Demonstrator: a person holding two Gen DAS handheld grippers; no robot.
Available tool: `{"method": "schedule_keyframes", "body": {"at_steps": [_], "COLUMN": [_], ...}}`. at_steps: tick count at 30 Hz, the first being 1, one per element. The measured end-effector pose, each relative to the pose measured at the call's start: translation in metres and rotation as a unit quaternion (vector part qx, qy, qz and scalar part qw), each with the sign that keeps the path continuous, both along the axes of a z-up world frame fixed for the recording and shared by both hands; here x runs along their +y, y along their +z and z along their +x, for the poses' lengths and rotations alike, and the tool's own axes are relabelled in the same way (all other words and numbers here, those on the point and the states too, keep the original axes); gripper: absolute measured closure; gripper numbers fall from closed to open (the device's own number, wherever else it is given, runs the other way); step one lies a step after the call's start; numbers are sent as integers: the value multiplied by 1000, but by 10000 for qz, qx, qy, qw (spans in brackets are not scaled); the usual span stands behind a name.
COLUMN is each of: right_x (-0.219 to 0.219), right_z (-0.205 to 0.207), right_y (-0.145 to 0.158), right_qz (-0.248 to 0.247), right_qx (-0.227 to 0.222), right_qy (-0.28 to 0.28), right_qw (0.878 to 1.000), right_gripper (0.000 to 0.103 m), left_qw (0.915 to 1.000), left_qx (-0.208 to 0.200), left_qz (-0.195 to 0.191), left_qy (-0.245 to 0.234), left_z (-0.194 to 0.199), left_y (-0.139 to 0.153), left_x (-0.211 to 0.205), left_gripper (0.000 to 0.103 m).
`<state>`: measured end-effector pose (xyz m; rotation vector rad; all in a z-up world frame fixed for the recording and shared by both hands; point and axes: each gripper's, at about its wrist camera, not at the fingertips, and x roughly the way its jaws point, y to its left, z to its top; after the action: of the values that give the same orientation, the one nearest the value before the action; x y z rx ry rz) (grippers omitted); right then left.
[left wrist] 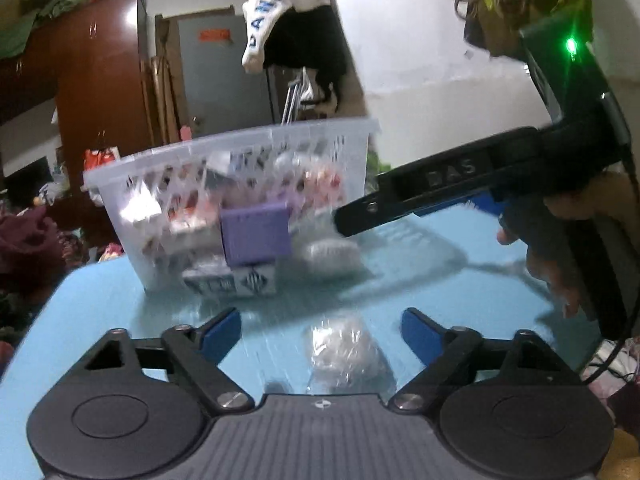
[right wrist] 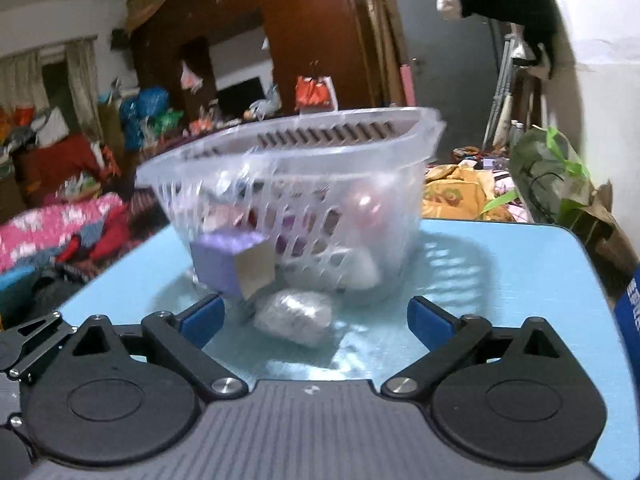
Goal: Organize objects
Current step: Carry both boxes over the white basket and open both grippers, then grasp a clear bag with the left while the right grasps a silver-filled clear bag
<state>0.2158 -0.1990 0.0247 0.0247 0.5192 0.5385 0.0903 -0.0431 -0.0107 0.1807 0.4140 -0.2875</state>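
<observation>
In the left wrist view, a clear slotted basket [left wrist: 224,176] is seen standing on the light blue surface [left wrist: 100,312], already loaded with small packets. A purple box [left wrist: 256,236] is seen against its near wall, resting on a white printed carton [left wrist: 232,282], with a crinkled silvery packet [left wrist: 330,254] just to the right. A second clear-wrapped packet [left wrist: 344,350] lies on the surface between the blue pads of the left gripper [left wrist: 320,334], close to the gripper body. The left gripper is spread wide and nothing is held in it. The right gripper [left wrist: 348,222] is seen entering from the right, slanted downward towards the silvery packet, gripped by a hand [left wrist: 560,240]; its state cannot be read from here.

In the right wrist view, the right gripper [right wrist: 314,318] is shown wide apart and empty, held low and nearly level, aimed at the basket [right wrist: 288,184]. The silvery packet [right wrist: 294,316] lies just ahead of its pads, beside the purple box [right wrist: 224,264]. Blur is heavy, so whether the packet touches the basket wall cannot be settled.

The step in hand is judged to be the collecting of loose items still outside the basket. For the next move, the right gripper would need to be advanced until the packet sits between the pads, then closed gently, since the wrapping is likely to crumple or slip.
</observation>
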Motion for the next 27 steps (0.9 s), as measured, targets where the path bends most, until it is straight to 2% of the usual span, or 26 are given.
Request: {"method": "schedule_keyframes", "body": {"at_steps": [1, 2, 3, 10, 11, 14, 17, 23, 27], "right_x": [4, 11, 16, 25, 26, 25, 19, 0, -6], "right_z": [0, 0, 2, 5, 7, 4, -4, -18, -23], "right_y": [-3, -5, -7, -17, -19, -17, -15, -8, -5], "right_qz": [-76, -137, -176, -321, -344, -418, -443, -29, 185], "right_qx": [14, 58, 130, 306, 336, 266, 100, -235, -405], "right_qy": [42, 85, 144, 249, 247, 185, 111, -16, -40], "right_qw": [10000, 9999, 9997, 9987, 9985, 9986, 9989, 9997, 9990], "right_gripper": [5, 8, 9, 23, 31, 44, 45, 45, 45], "left_qw": [10000, 9999, 9998, 9984, 9979, 9965, 9957, 9937, 9925], "left_qx": [57, 111, 174, 127, 138, 157, 126, 128, -52], "left_qz": [-6, -6, -32, -501, -582, -768, -866, -1070, -1183], "left_qy": [-27, -38, -49, 211, 238, 285, 294, 310, 314], "left_z": [2, 0, 4, 5, 7, 9, 10, 11, 9], "left_y": [-3, -7, -8, -9, -8, -9, -10, -11, -10], "left_x": [1, 5, 7, 42, 47, 56, 61, 65, 69], "left_gripper": [30, 48, 56, 56, 56, 56, 56, 56, 56]}}
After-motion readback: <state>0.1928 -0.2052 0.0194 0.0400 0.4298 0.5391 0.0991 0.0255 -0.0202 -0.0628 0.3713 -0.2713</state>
